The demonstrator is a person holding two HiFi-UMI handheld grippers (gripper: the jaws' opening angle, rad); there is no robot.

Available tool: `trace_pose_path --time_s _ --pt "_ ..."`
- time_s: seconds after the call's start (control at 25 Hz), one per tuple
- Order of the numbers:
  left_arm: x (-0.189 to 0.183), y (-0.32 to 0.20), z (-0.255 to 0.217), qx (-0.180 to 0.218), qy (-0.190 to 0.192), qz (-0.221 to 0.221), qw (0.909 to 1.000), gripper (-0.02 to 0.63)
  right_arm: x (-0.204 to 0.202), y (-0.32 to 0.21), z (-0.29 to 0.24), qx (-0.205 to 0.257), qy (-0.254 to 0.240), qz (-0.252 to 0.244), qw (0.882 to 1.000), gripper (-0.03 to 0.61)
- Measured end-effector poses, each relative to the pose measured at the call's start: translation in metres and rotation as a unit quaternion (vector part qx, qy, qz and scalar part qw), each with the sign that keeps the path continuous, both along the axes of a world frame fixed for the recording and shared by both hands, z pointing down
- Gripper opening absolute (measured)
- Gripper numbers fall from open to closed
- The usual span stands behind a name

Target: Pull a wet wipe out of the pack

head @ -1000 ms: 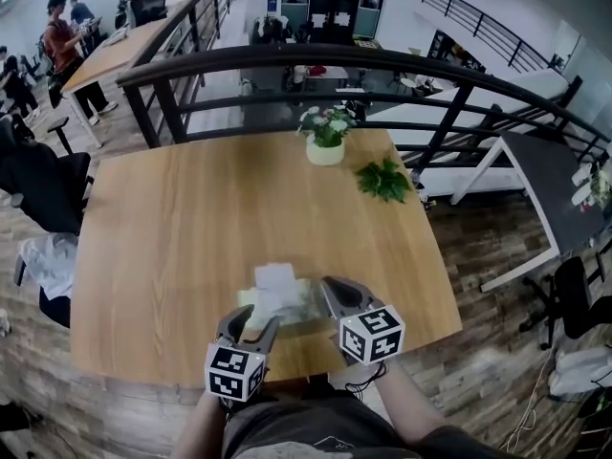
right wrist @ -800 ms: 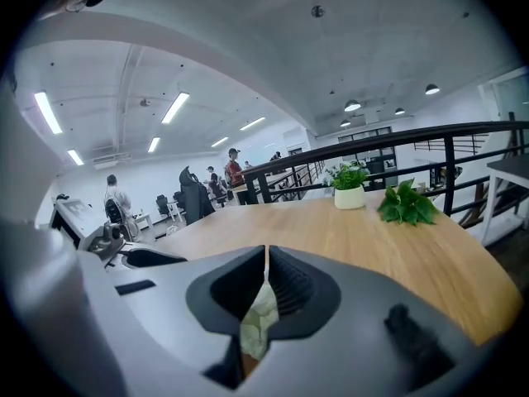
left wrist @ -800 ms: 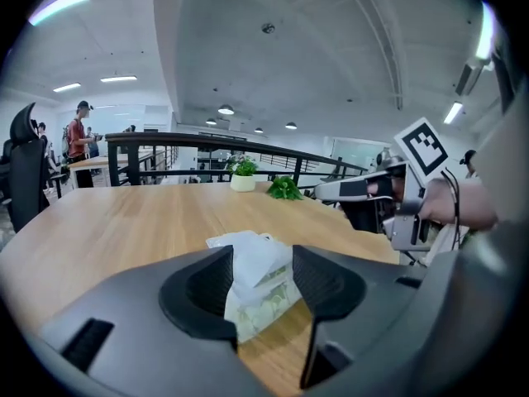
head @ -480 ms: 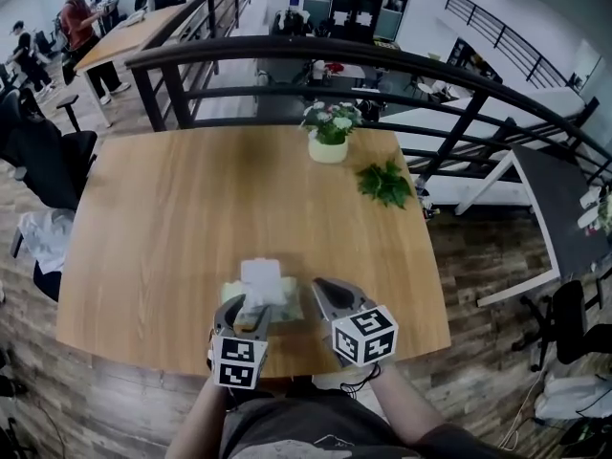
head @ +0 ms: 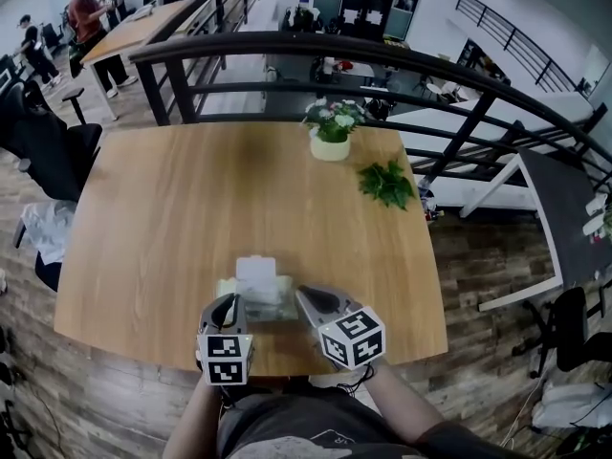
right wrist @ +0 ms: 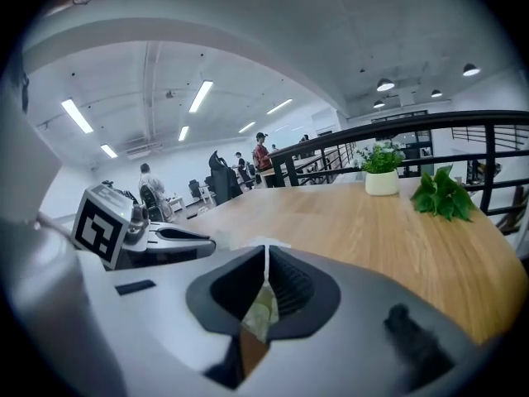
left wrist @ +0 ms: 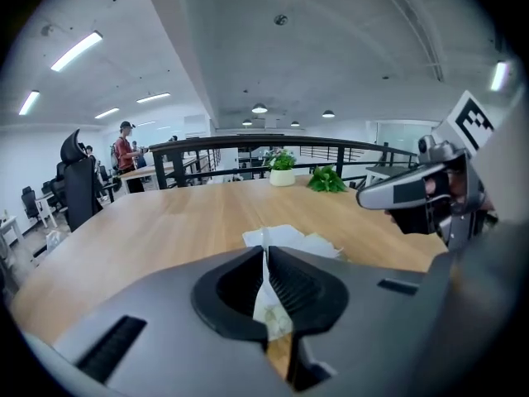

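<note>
A pale green wet wipe pack [head: 285, 304] lies near the front edge of the wooden table [head: 172, 218]. A white wet wipe [head: 256, 273] sticks up out of its top. My left gripper [head: 232, 301] is at the pack's near left. Its jaws are closing, and in the left gripper view [left wrist: 264, 255] the pads pinch a thin white sheet that runs up to the wet wipe [left wrist: 277, 236]. My right gripper [head: 301, 295] is shut on the pack's right edge. A fold of pale green film [right wrist: 263, 313] shows between its pads.
A white pot of flowers [head: 330, 146] and a loose green sprig [head: 387, 182] sit at the table's far side, in front of a dark railing [head: 287, 51]. A black office chair [head: 38, 170] stands off the left edge. People are at a distant table [head: 124, 36].
My left gripper has come down and forward to the pack's near left, and its jaws went from wide open to closed on the white sheet. The right gripper has kept its hold.
</note>
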State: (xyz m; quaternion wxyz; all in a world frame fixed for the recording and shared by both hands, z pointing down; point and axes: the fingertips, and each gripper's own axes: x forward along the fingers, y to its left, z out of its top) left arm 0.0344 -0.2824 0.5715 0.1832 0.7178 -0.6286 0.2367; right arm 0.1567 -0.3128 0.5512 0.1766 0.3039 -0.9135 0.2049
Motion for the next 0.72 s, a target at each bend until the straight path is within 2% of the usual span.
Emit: trace_pose_path --time_s 0.16,0.48,0.52,0.6,0.72 --pt "-0.002 0.002 0.0 -0.008 0.022 -0.004 0.9997 0.021 -0.01 0.005 0.004 0.001 0.007 -0.029 1.0 0.026" --pt "-0.008 0.005 0.002 -0.012 0.03 -0.009 0.9995 0.015 -0.029 0.003 0.021 -0.007 0.044 -0.071 0.996 0.031" --pt "-0.009 0.004 0.003 -0.014 0.031 -0.009 0.9994 0.015 -0.031 0.002 0.024 -0.011 0.05 -0.074 0.996 0.041" --pt "-0.01 0.003 0.005 -0.017 0.034 -0.008 0.9992 0.015 -0.035 0.003 0.029 -0.024 0.054 -0.083 0.995 0.111" --pt "-0.012 0.004 0.008 -0.023 0.035 -0.006 0.9991 0.015 -0.045 0.009 0.035 -0.038 0.055 -0.104 0.992 0.147"
